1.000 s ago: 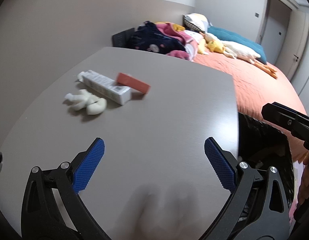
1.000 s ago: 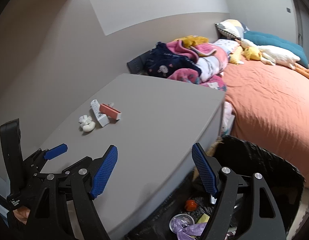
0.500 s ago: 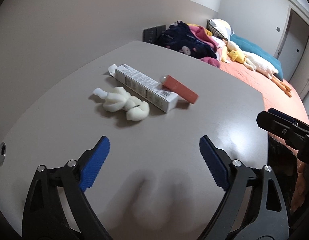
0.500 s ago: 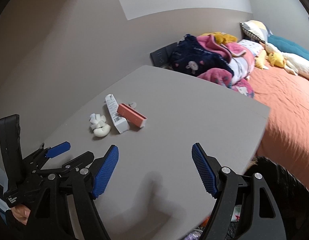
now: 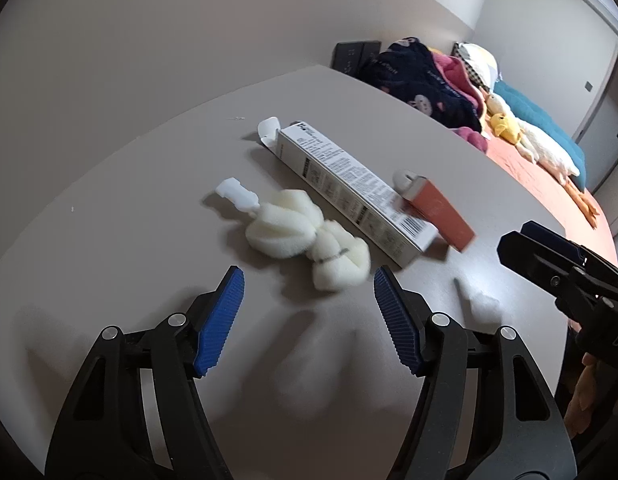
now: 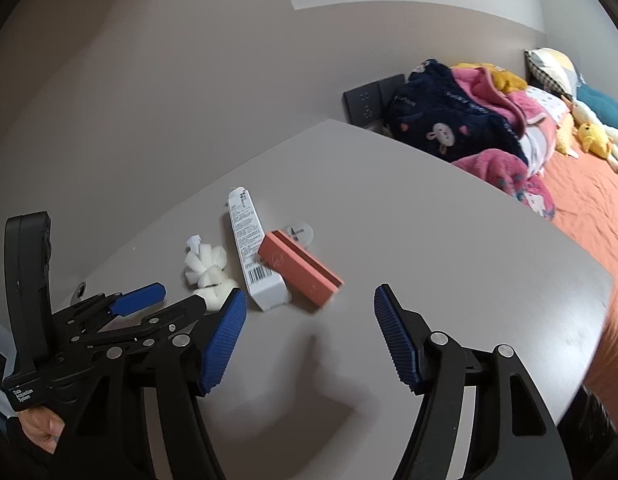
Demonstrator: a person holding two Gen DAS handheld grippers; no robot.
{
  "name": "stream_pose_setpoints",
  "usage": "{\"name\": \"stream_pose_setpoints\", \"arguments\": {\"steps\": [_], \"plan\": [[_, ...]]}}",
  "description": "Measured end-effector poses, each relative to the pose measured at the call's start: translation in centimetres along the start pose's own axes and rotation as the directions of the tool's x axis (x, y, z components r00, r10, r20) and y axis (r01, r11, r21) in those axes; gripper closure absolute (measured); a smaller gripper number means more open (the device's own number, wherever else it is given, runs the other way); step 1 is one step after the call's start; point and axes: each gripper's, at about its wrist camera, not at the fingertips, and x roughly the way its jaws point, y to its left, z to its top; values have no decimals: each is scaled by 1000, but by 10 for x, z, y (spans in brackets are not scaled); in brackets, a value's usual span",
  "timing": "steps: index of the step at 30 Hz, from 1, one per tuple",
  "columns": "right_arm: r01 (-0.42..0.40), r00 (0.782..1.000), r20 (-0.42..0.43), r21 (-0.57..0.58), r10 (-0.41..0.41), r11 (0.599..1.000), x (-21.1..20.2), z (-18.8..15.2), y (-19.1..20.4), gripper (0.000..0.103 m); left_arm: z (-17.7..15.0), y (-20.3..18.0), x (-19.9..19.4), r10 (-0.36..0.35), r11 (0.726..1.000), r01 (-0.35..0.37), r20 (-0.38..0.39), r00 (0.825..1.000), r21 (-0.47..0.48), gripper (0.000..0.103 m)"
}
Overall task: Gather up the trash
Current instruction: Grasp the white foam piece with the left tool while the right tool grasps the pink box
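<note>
The left tool point(image 5: 309, 300) is held partly open, its jaws just narrowed, nothing between. The soft, light foam sponge point(image 5: 305, 236) on the table point(image 5: 389, 92) is best pinched mid-body.

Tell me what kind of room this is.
Most likely a bedroom: a bed with an orange sheet, pillows and plush toys stands beside the grey table that holds the trash.
</note>
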Motion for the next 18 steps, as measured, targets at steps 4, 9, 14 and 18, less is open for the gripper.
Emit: {"name": "stream_pose_setpoints", "arguments": {"steps": [4, 9, 14, 18], "plan": [[-4, 1000, -18, -15, 4, 1000, 17, 8, 0, 36, 6, 5, 9, 11, 1000, -11, -12, 1000, -24, 37], [-6, 999, -32, -61, 4, 998, 32, 13, 5, 36, 14, 7, 16, 30, 999, -30, -15, 999, -43, 37], [-14, 999, -54, -64, 10, 998, 48, 19, 2, 36, 21, 7, 24, 24, 999, -25, -22, 999, -43, 38], [-67, 994, -94, -38, 63, 997, 60, 22, -3, 52, 24, 8, 25, 5, 999, -6, -20, 1000, -34, 46]]}}
